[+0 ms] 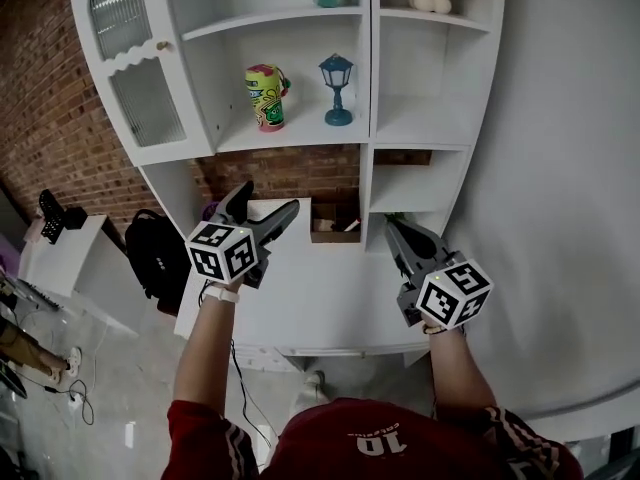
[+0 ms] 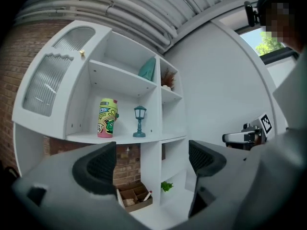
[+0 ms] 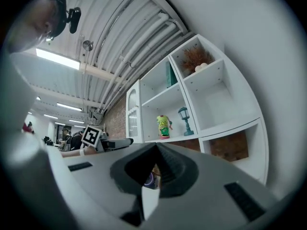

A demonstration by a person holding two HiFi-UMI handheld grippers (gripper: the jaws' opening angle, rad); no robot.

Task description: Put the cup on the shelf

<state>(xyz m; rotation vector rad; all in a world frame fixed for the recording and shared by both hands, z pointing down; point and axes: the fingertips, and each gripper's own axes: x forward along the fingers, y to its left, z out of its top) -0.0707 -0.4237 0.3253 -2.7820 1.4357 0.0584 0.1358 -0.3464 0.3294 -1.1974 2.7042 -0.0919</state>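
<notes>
Your cup [image 1: 265,96] stands upright on the middle shelf [image 1: 300,138] of the white unit, just beside a small blue lantern ornament [image 1: 337,90] and not touching it. By the look of things, the placing itself is done.

Your left gripper [image 1: 268,200] has its jaws wide apart with nothing between them. Your right gripper [image 1: 393,228] has its jaws closed tip to tip and grips nothing. Both hang over the white worktop [image 1: 320,303], well below the cup.

What the step calls for now is a clean finish, so draw both grippers back toward you and low, away from the shelf edge. If you judge the cup needs squaring up, go in with the open left jaws from the front, on the side away from the lantern — it looks easy to tip.

The cup carries bright cartoon print, but its lettering is too small to read. Your red top shows what looks like "10", seen upside down.
</notes>
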